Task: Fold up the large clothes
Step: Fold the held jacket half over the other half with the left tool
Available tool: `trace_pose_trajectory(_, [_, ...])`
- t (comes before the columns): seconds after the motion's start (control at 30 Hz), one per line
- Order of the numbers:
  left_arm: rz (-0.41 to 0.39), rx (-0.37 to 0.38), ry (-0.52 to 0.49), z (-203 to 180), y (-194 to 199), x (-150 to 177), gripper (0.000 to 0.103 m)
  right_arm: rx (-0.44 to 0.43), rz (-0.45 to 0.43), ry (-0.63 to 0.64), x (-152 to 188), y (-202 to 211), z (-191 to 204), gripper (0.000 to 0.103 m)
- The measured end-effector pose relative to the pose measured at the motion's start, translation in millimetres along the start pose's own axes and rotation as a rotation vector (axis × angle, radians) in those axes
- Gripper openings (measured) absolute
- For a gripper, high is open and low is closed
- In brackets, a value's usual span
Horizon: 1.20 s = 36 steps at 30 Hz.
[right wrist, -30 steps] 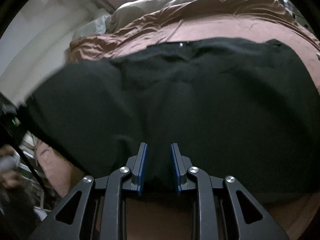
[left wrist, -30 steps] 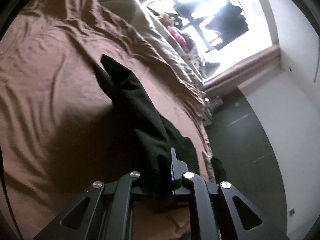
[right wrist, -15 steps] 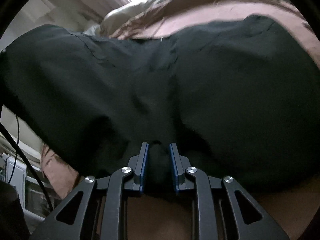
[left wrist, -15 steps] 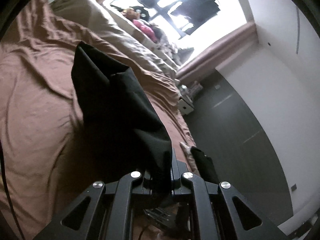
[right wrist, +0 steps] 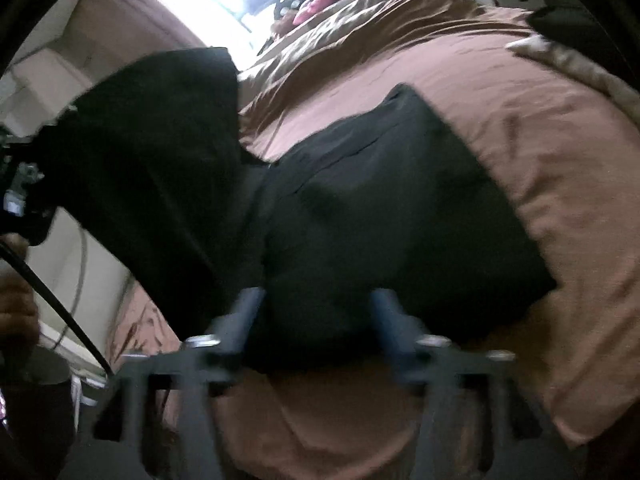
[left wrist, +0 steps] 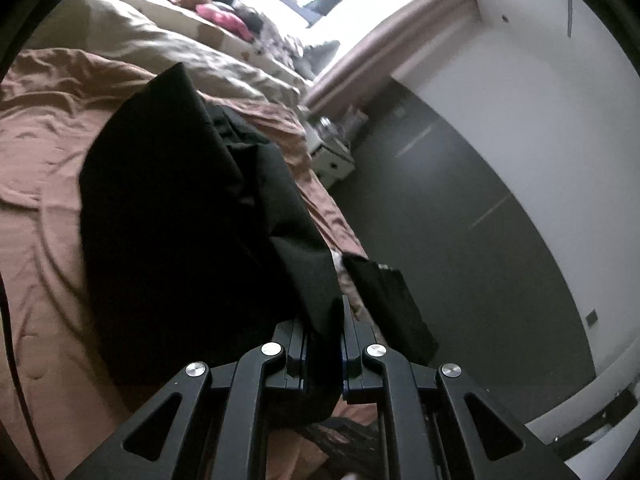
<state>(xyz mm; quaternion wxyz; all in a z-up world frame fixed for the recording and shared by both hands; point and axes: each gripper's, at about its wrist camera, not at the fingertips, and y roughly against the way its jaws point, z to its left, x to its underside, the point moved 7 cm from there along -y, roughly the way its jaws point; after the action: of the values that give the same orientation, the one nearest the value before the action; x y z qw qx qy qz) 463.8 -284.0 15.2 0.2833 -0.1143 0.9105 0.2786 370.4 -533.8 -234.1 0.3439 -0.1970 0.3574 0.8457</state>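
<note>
A large black garment (left wrist: pixel 180 216) lies on the brown bed. My left gripper (left wrist: pixel 323 344) is shut on its edge and holds that side lifted, so the cloth hangs in a fold above the sheet. In the right wrist view the garment (right wrist: pixel 392 216) lies partly flat on the bed, with its left part raised toward the left gripper. My right gripper (right wrist: pixel 316 320) is open, its blurred jaws wide apart on either side of the garment's near edge.
The brown bedsheet (left wrist: pixel 36 152) covers the bed, with a beige duvet (left wrist: pixel 160 44) and a bright window behind. A dark floor and white wall lie to the right. A black item (left wrist: pixel 388 304) sits at the bed's edge. A cable (right wrist: pixel 52 292) hangs at left.
My left gripper has lifted the garment's edge and carried it over the bed. My right gripper, shut on the cloth half a second ago, has opened wide and let go.
</note>
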Motion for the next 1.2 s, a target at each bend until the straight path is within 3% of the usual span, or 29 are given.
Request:
trace_pose_trajectory(0.17, [0.132,-0.007,-0.002,-15,-81,26,0.014,0.055,-0.047,-0.082,5,45,-50,0.075])
trace_pose_trajectory(0.27, [0.233,-0.037,-0.006,-16,-119,48,0.031,0.072,-0.066,-0.128,7,61,-72,0.075])
trace_pose_trajectory(0.37, [0.266,0.026,0.022,-18,-128,62,0.052,0.064,-0.077,-0.163,8,73,-84,0.075])
trace_pose_trajectory(0.43, [0.25,-0.003,0.016,-14,-122,61,0.062,0.036,-0.08,-0.179,8,74,-83,0.075])
trace_pose_trajectory(0.67, [0.153,-0.162,0.028,34,-60,59,0.069,-0.097,-0.072,-0.166,-7,38,-54,0.075])
trace_pose_trajectory(0.93, [0.082,-0.359,0.139,123,-1,90,0.069,-0.025,-0.027,-0.134,-23,-17,-48,0.073])
trace_pose_trajectory(1.03, [0.08,-0.378,0.201,147,9,109,0.069,-0.012,-0.019,-0.135,-28,-23,-51,0.029])
trace_pose_trajectory(1.07, [0.082,-0.381,0.222,152,6,115,0.069,-0.032,-0.033,-0.122,-31,-16,-47,0.02])
trace_pose_trajectory(1.2, [0.124,-0.397,0.26,165,-10,137,0.069,-0.034,-0.063,-0.098,-33,-7,-50,0.014])
